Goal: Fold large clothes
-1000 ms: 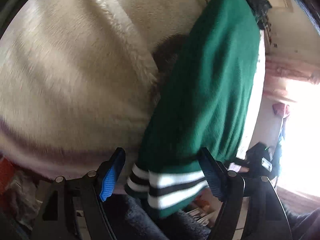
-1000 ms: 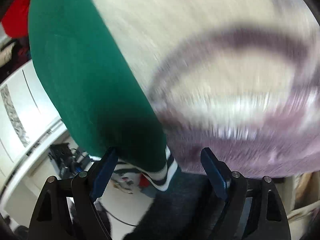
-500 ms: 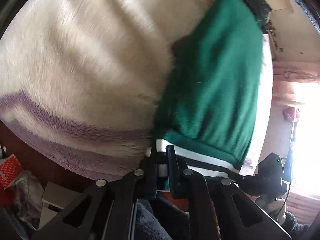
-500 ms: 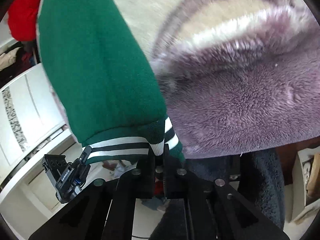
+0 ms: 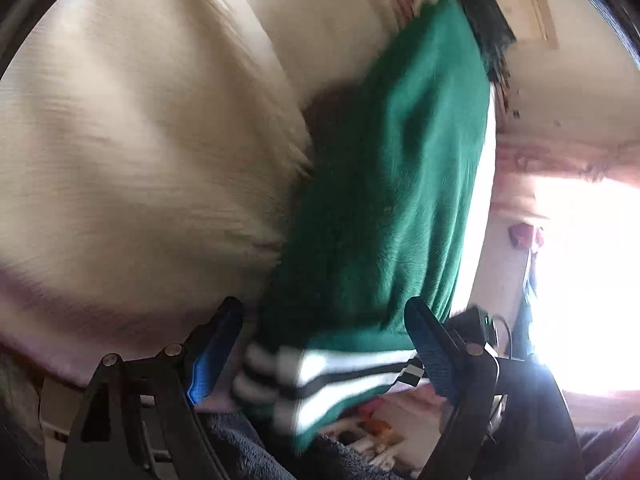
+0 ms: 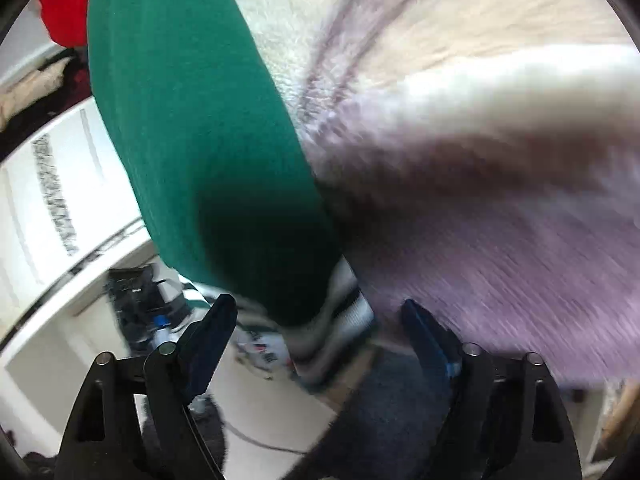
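A green garment (image 5: 380,200) with a white-and-black striped hem (image 5: 332,376) lies over a fluffy cream and purple blanket (image 5: 140,140). My left gripper (image 5: 322,312) has its jaws opening wide. The hem hangs between them, and neither blue pad presses on it. In the right wrist view the same green garment (image 6: 200,120) runs down to a striped corner (image 6: 344,320). That corner sits loose between the opening jaws of my right gripper (image 6: 319,308). The blanket (image 6: 480,160) fills the right side, blurred.
Red cloth (image 6: 64,12) lies beyond the garment's far end. White furniture (image 6: 40,200) and a black device (image 6: 136,292) stand at the left below the bed edge. A bright window (image 5: 580,280) glares at the right. A dark fleece sleeve (image 6: 380,420) shows under the grippers.
A second ago both grippers stood open. Half a second ago each was shut on the striped hem. Now both have let go and stand wide, and the hem has dropped free.
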Demonstrator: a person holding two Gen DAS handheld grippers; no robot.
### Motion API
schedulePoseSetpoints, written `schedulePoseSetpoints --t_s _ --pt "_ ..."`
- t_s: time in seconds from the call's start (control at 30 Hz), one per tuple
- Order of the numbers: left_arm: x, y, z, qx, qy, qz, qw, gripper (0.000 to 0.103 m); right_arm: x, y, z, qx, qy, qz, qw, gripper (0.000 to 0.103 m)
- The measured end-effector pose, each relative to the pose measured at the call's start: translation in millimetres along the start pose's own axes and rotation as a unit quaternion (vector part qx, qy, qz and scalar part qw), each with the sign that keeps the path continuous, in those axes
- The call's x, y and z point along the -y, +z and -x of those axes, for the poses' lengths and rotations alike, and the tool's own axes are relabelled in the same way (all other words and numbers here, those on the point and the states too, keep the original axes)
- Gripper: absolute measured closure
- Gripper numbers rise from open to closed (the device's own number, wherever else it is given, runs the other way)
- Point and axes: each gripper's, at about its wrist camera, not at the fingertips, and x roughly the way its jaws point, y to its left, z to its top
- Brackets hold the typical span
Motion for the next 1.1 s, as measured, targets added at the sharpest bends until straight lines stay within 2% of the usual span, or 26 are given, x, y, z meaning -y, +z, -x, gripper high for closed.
schedulePoseSetpoints --t_s 0.07,0.1,0.17,0.23,0.3,0.37,0.4,0.43,0.53,0.6,0.67,0.83,0.97,1.1 --pt "7.5 4.7 -17.8 -0.007 0.012 -0.022 0.9997 0.021 -1.6 11.2 -13.4 0.007 0.025 0.004 1.0 0.005" --pt "15.5 6.3 -23.0 -0.003 0.027 -0.039 0.9989 0.02 -2.9 13.4 -15.1 0.009 0.029 0.0 1.0 0.005" --pt "29.9 5.9 -29.0 0.006 0.05 -0.07 0.9963 0.02 -3.3 18.0 -14.8 0.025 0.071 -0.034 0.997 0.005" --pt "32.7 -4.4 -23.5 0.015 0.047 -0.07 0.9963 0.02 -5.3 20.2 -15.3 0.038 0.103 -0.041 0.993 0.007" --pt "35.9 -10.5 -17.5 0.029 0.048 -0.064 0.9963 0.03 -3.8 18.4 -23.9 0.046 0.103 -0.043 0.993 0.022" --pt "32.9 -21.4 -6.5 0.037 0.053 -0.066 0.9957 0.057 -7.8 19.0 -30.6 0.047 0.08 -0.036 0.995 0.04" --pt "34.2 -24.3 -0.8 0.041 0.056 -0.068 0.9952 0.065 -8.6 17.1 -30.9 0.047 0.081 -0.04 0.995 0.047" --pt "40.3 -27.9 2.5 0.041 0.059 -0.073 0.9948 0.072 -9.1 15.8 -30.1 0.046 0.088 -0.041 0.994 0.059" --pt "60.4 -37.5 10.8 0.044 0.081 -0.091 0.9916 0.077 -22.1 7.1 -21.9 0.046 0.108 -0.046 0.992 0.069" --pt "71.1 -37.5 21.6 0.045 0.083 -0.077 0.9926 0.077 -33.4 3.0 -17.2 0.046 0.11 -0.039 0.992 0.07" --pt "78.1 -33.7 33.9 0.048 0.068 -0.06 0.9947 0.078 -48.0 -1.3 -8.6 0.045 0.12 -0.031 0.991 0.072" --pt "100.2 -17.7 77.1 0.076 -0.007 -0.025 0.9967 0.078 -94.7 -6.2 15.9 0.035 0.165 -0.011 0.986 0.075" --pt "136.3 16.9 99.3 0.11 -0.048 -0.035 0.9921 0.079 -145.9 8.2 47.2 0.032 0.192 0.015 0.981 0.075" --pt "179.1 63.3 97.0 0.143 -0.077 -0.062 0.9847 0.079 -199.7 44.8 86.5 0.061 0.229 0.029 0.971 0.077"
